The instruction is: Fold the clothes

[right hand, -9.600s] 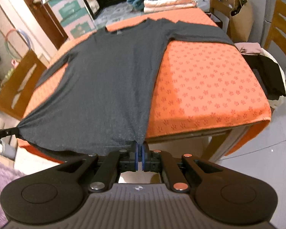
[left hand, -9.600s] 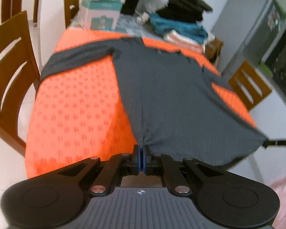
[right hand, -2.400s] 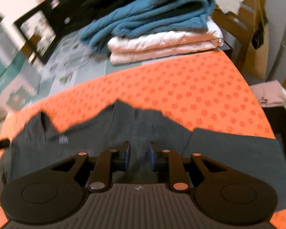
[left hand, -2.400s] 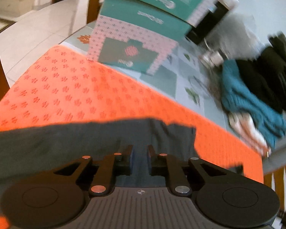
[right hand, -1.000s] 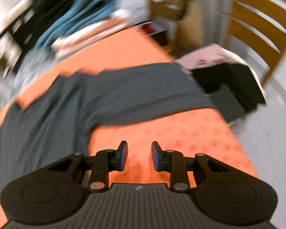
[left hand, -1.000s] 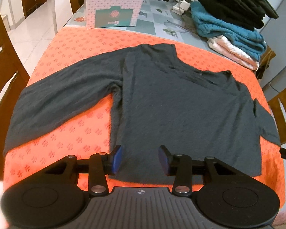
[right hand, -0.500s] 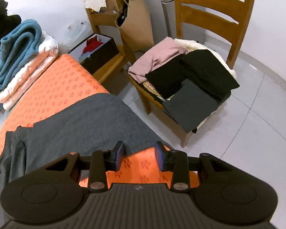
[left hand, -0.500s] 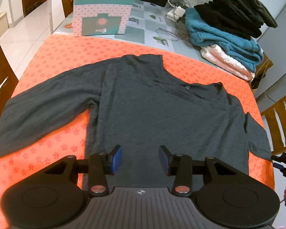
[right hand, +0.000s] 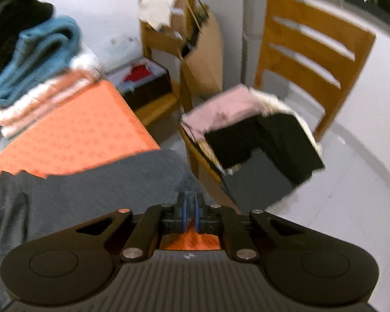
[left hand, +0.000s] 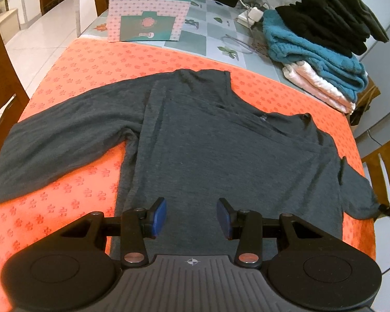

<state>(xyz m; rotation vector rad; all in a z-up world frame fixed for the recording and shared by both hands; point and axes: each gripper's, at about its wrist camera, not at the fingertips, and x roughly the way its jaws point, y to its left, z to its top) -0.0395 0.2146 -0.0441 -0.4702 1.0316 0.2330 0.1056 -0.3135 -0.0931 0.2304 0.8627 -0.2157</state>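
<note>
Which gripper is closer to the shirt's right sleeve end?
Right. The right gripper is shut on the sleeve at its end; the left gripper hangs open over the shirt hem, well away.

Dark grey shirt (left hand: 221, 150); orange flower-print tablecloth (left hand: 96, 59); teal sweater (left hand: 312, 52).

In the upper left of your left wrist view, the teal and pink box (left hand: 149, 13) carries the only print you can make out. Along its top edge, white lettering stands upside down to you and seems to read "50 Count", though the first digit is not sure. Lower on its front face, a small white logo sits too small to read. The dark tag at the neck of the grey shirt (left hand: 263, 116) shows no legible print. Your right wrist view is blurred and gives you no text.
</note>
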